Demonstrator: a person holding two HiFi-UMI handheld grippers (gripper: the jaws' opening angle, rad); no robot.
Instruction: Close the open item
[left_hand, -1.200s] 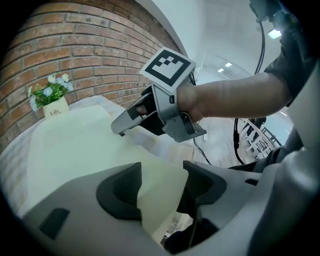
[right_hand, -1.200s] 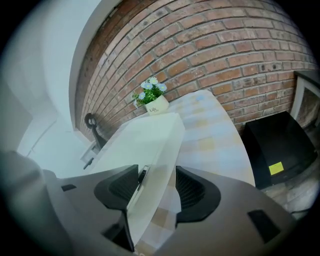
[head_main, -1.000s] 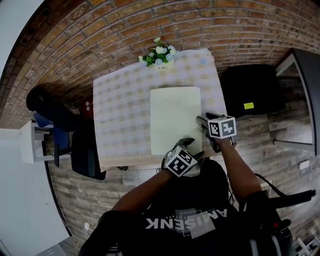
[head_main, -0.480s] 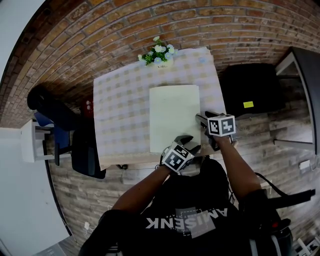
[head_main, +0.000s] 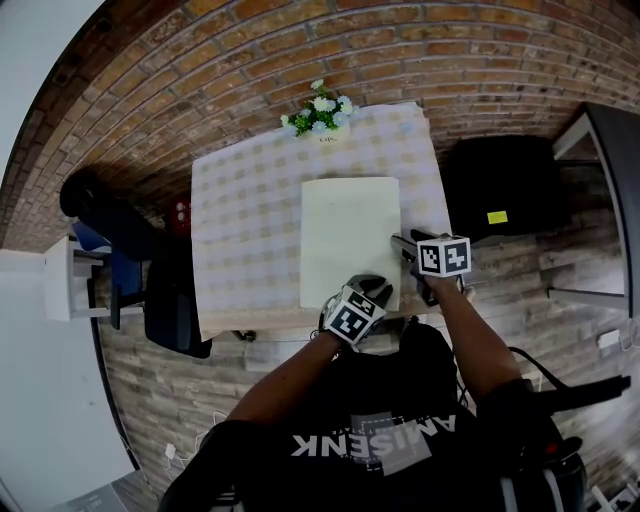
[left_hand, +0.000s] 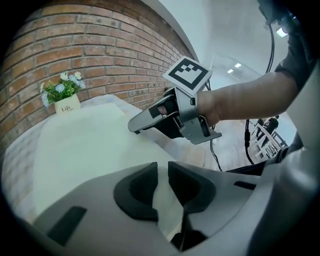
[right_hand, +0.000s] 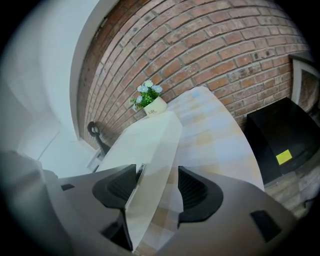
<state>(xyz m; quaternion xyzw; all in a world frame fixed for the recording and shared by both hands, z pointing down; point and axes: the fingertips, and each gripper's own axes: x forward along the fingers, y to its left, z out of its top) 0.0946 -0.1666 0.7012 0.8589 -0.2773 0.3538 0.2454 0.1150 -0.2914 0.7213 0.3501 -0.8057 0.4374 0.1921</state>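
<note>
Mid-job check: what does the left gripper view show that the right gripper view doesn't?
Only the left gripper view: the right gripper and the forearm behind it, plus the left gripper, whose jaws have just been closing, pinching the cover's near edge. Only the right gripper view: the black box beside the table, and the right gripper's own jaws, which have just been opening, apart around the cover's side edge. Both: the cover, the flowers and the brick wall.

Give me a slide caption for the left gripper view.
Left tool, jaws just closed onto the near edge of the pale cream item, flower pot beyond.
</note>
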